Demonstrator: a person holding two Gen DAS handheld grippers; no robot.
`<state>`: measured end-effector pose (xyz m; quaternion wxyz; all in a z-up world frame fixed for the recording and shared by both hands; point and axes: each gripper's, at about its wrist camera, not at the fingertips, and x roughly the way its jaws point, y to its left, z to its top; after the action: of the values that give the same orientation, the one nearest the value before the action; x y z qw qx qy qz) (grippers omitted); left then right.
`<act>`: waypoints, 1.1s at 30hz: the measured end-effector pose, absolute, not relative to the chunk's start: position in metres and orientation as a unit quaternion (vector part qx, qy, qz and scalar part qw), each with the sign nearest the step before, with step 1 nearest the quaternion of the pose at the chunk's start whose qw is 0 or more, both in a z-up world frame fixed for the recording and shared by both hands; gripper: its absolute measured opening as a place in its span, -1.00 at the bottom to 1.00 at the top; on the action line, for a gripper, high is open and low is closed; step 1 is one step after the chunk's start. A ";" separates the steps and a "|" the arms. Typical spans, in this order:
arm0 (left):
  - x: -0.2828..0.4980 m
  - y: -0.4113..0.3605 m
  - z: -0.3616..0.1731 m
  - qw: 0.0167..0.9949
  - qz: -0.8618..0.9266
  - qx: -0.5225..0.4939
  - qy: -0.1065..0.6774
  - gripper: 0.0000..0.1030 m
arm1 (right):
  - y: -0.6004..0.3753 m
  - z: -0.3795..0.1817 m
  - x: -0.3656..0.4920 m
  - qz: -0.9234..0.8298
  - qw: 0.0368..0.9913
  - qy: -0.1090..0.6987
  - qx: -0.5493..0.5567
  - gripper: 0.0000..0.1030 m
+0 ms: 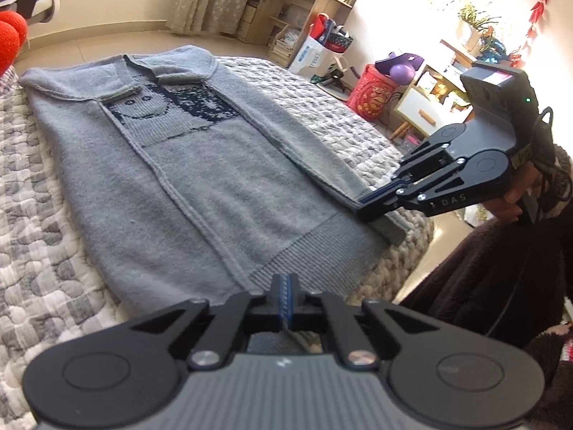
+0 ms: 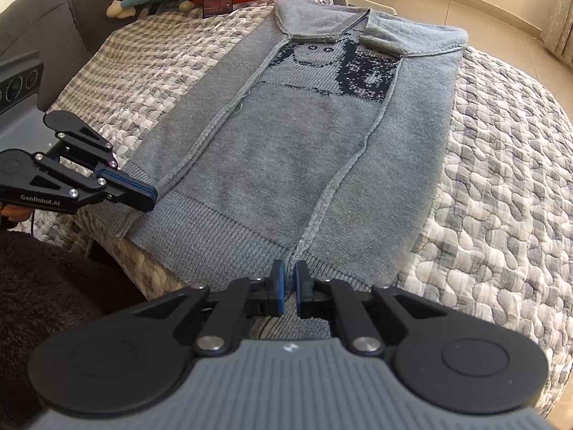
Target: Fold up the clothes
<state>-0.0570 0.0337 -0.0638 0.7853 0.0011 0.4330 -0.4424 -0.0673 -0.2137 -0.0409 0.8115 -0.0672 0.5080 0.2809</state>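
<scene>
One grey sweater (image 2: 286, 136), sides folded inward, flat on bed (image 2: 501, 179). Left gripper (image 1: 285, 288) jaws pinch its hem corner; right gripper (image 2: 289, 286) jaws slightly parted at hem, likely for lengthwise fold.

Both grippers are showing black linkage arms with silver screw heads, blue-edged finger pads and ribbed grey housings. The right gripper (image 1: 372, 211) is wearing "DAS" lettering and a green light; the left gripper (image 2: 148, 195) reads "GenRobot.AI". The person is wearing a fuzzy dark brown sleeve (image 1: 501, 268).
</scene>
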 end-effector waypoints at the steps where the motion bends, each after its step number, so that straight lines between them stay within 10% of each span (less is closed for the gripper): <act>1: -0.057 0.031 -0.066 0.778 -0.451 -0.002 0.438 -0.96 | -0.213 -0.043 -0.067 0.285 0.807 0.513 -0.065 -0.80; 20: -0.067 0.085 -0.069 0.775 -0.426 -0.087 0.457 -0.17 | -0.260 -0.022 -0.073 0.313 0.795 0.520 0.034 -0.46; 33: -0.055 0.125 -0.092 0.764 -0.354 -0.210 0.497 -0.18 | -0.296 -0.042 -0.072 0.279 0.783 0.553 0.055 -0.41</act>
<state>-0.0546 0.1254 -0.0920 0.7642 -0.2102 0.4967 -0.3537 -0.0725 -0.2958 -0.0420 0.7834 0.0553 0.5526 0.2791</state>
